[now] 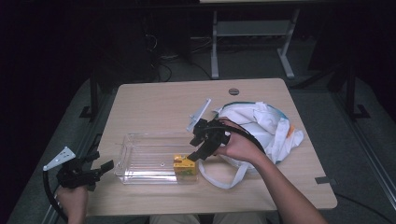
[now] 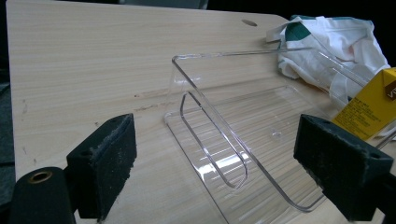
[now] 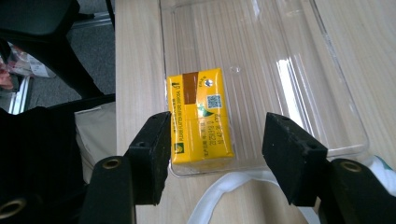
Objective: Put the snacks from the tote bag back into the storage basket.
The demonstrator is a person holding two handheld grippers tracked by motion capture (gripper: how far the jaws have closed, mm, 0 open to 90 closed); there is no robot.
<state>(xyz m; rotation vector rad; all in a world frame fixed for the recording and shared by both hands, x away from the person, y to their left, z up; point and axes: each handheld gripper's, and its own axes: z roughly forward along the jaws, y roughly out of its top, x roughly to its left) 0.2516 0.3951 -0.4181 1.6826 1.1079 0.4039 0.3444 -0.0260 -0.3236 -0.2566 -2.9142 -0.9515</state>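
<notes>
While the left gripper (image 1: 103,167) hangs just past the left end of the clear plastic tray (image 1: 140,158), off the edge of the wooden table (image 1: 163,100), its jaws stand wide apart with nothing between them. A hand (image 1: 72,198) holds it from below, and the grey three-cornered plate rides on top of it. Seen along those jaws in the left gripper view, the tray's near end wall (image 2: 219,140) with its slotted handle cut-out sits between the two black foam pads (image 2: 105,158), touching neither.

Inside the tray, at its right end and against the corner nearest the person, lies a yellow carton (image 1: 185,165) flat on its side. In the right gripper view the carton (image 3: 201,119) shows a brown patch, a small printed code square and lines of dark print, and it rests against the tray's rim (image 3: 280,158).

Directly over that right end of the tray, the right gripper (image 1: 198,154) points down at the carton, jaws spread wider than the carton and clear of it on both sides. The right hand (image 1: 240,147) grips it from the right of the tray.

Right of the tray, a white cloth bag (image 1: 266,126) lies crumpled on the table, one strap (image 1: 219,179) looping toward the tray's right end. Behind the tray's right end lies a small pale flat strip (image 1: 199,113).
</notes>
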